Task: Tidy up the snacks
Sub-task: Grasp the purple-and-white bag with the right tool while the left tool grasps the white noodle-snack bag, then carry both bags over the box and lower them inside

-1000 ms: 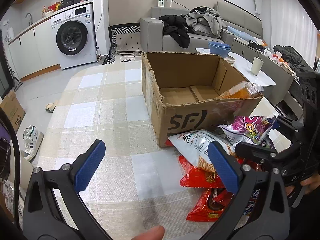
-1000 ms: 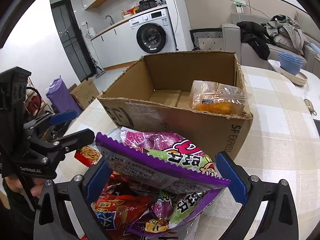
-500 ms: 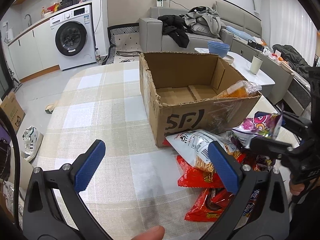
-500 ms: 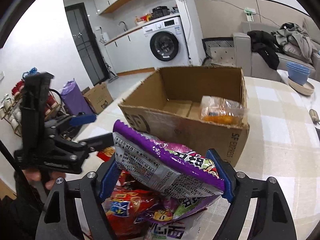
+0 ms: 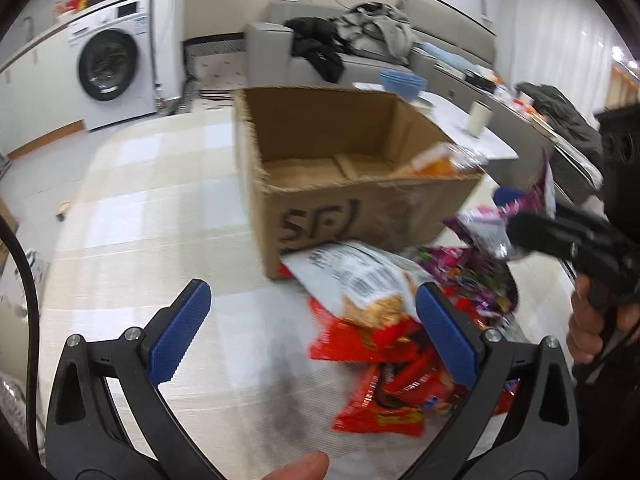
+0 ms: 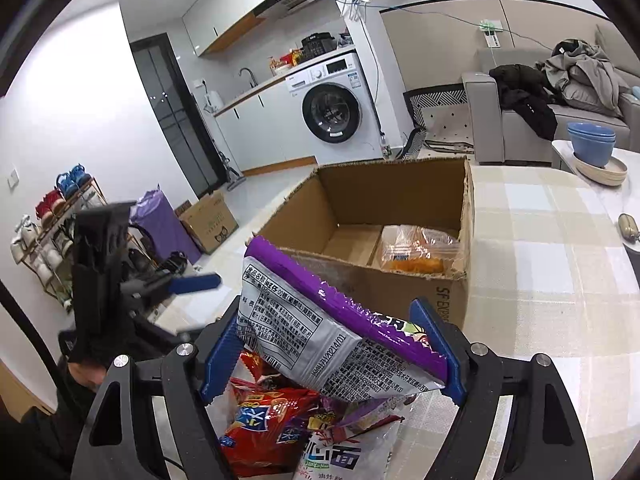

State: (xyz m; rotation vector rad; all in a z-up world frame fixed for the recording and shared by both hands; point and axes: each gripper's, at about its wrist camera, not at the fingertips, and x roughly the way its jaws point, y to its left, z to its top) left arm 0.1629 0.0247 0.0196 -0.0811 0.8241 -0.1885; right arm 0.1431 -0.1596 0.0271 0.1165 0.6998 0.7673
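An open cardboard box (image 5: 360, 208) stands on the checked tablecloth (image 5: 160, 240); it also shows in the right wrist view (image 6: 400, 280). A clear bag of orange snacks (image 6: 416, 256) leans in its near right corner. My right gripper (image 6: 332, 356) is shut on a purple snack bag (image 6: 320, 328) and holds it in the air just short of the box. Below it lies a pile of red, purple and white bags (image 6: 280, 420). My left gripper (image 5: 312, 332) is open and empty, low over the cloth beside the pile (image 5: 384, 320).
A white side table (image 6: 600, 168) with blue bowls (image 6: 592, 144) stands past the right table edge. A grey sofa (image 6: 540, 112) with clothes and a washing machine (image 6: 332, 108) are behind. A small cardboard box (image 6: 208, 220) sits on the floor at left.
My right gripper has closed on the purple bag and lifted it off the pile, up toward the box. My left gripper has stayed open and drifted slightly.
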